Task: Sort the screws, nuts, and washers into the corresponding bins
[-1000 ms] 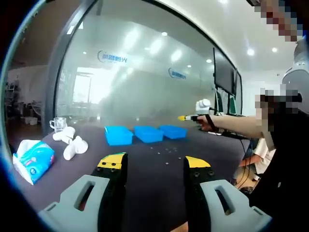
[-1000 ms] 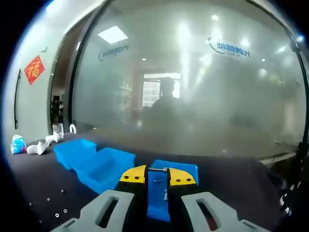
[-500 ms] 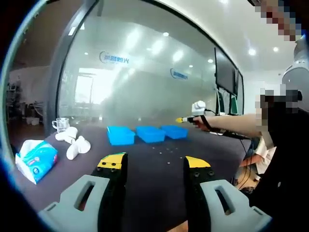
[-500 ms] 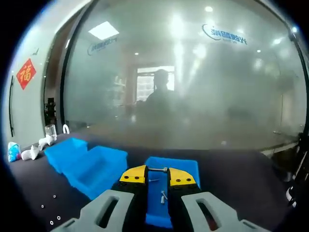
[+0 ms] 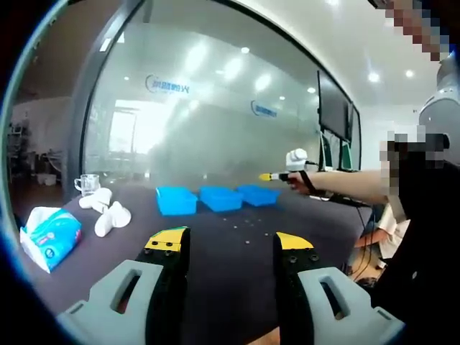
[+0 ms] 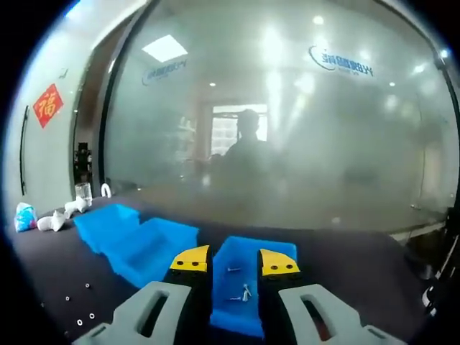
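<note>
Yellow-tipped right gripper [image 6: 235, 262] parted over a glossy blue plastic bin [image 6: 248, 291] holding small metal screws [image 6: 242, 292]; left gripper [image 5: 228, 246] likewise apart. Loose washers [image 6: 79, 314] at 8 o'clock on matte dark table [image 5: 215, 244]; frosted glass wall [image 6: 287, 129] at 12.

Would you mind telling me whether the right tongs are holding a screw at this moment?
No, the right tongs stand open with nothing between them, hanging over the blue bin with screws in it.

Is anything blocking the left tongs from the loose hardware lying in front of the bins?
Nothing visible does. The left tongs stand open over bare dark table, and the scattered small parts lie straight ahead before the blue bins. The tissue pack and white objects sit off to the side.
</note>
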Available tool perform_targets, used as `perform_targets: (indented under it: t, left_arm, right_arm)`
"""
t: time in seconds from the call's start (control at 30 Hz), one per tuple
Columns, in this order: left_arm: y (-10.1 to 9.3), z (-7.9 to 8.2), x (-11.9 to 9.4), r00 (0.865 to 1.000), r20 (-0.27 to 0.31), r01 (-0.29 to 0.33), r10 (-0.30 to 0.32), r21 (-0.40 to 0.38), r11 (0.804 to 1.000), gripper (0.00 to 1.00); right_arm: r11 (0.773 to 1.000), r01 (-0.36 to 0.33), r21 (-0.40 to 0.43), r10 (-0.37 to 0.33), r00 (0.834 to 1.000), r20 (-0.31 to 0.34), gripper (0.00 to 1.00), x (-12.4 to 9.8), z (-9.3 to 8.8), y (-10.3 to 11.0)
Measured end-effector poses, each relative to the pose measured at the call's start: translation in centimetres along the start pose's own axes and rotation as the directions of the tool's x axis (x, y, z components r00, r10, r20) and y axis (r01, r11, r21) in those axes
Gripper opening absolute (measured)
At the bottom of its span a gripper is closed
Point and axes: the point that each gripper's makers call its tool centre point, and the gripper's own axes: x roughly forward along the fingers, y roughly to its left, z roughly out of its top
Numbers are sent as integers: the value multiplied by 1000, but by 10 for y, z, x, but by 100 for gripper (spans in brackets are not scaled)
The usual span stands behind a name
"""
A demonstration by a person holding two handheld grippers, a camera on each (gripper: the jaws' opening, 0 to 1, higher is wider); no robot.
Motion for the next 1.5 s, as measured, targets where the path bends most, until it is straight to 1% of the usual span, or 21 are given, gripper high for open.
perform_targets:
  t: [0.27, 0.33, 0.4, 0.5, 0.67, 0.73, 0.8, 0.83, 0.87, 0.9, 0.93, 1.03, 1.1, 1.13, 1.23, 1.33, 1.5]
  left_arm:
    - [0, 0, 0, 1000, 0, 4, -4, 2, 1000, 46]
    - [-1, 1, 1, 1000, 0, 6, -6, 4, 1000, 46]
    - [-2, 1, 2, 1000, 1, 11, -11, 5, 1000, 46]
    - [-4, 3, 5, 1000, 2, 19, -19, 10, 1000, 46]
    - [-7, 3, 9, 1000, -1, 31, -31, 17, 999, 46]
    - [-8, 3, 10, 999, -3, 36, -36, 19, 999, 46]
    - [-10, 2, 12, 999, -4, 41, -41, 16, 999, 46]
    - [-10, 2, 13, 999, -6, 42, -42, 18, 999, 46]
    - [-11, 1, 14, 999, -8, 45, -45, 19, 999, 46]
    - [-12, 1, 15, 999, -8, 47, -47, 18, 999, 46]
    - [-12, 1, 16, 999, -9, 49, -49, 19, 999, 46]
    - [-14, 1, 18, 999, -7, 53, -53, 18, 998, 46]
    - [-15, 1, 19, 998, -10, 56, -56, 21, 998, 46]
    - [-16, 1, 19, 998, -12, 59, -59, 21, 998, 46]
    - [-16, 1, 20, 998, -13, 61, -61, 24, 998, 46]
    - [-14, 1, 19, 998, -12, 57, -56, 23, 998, 46]
    - [-15, 1, 19, 998, -14, 59, -59, 23, 998, 46]
  right_arm:
    - [998, -61, -28, 62, 997, 35, 20, -37, 1, 15]
    - [995, -81, -56, 84, 995, 53, 20, -52, 4, 21]
    - [994, -101, -48, 104, 992, 65, 20, -65, 6, 27]
    - [989, -144, -15, 145, 985, 89, 22, -88, 6, 38]
    - [982, -190, -1, 189, 976, 112, 22, -123, 0, 55]
    - [976, -216, 7, 213, 968, 131, 22, -140, -1, 63]
    - [973, -230, -5, 228, 963, 145, 22, -157, -3, 70]
    - [971, -236, -36, 238, 959, 154, 22, -162, -3, 73]
    - [968, -240, -79, 250, 957, 147, 22, -168, -5, 76]
    - [966, -241, -87, 252, 957, 145, 22, -174, -7, 81]
    - [966, -247, -79, 256, 955, 148, 23, -180, -9, 84]
    - [955, -290, -63, 296, 944, 143, 23, -197, -16, 97]
    - [948, -312, -69, 319, 939, 133, 24, -207, -24, 105]
    - [943, -326, -70, 332, 936, 118, 24, -212, -30, 109]
    - [934, -354, -55, 358, 927, 116, 25, -225, -36, 116]
    - [929, -364, -60, 368, 924, 103, 25, -236, -43, 122]
    - [921, -386, -56, 390, 918, 76, 28, -247, -56, 126]
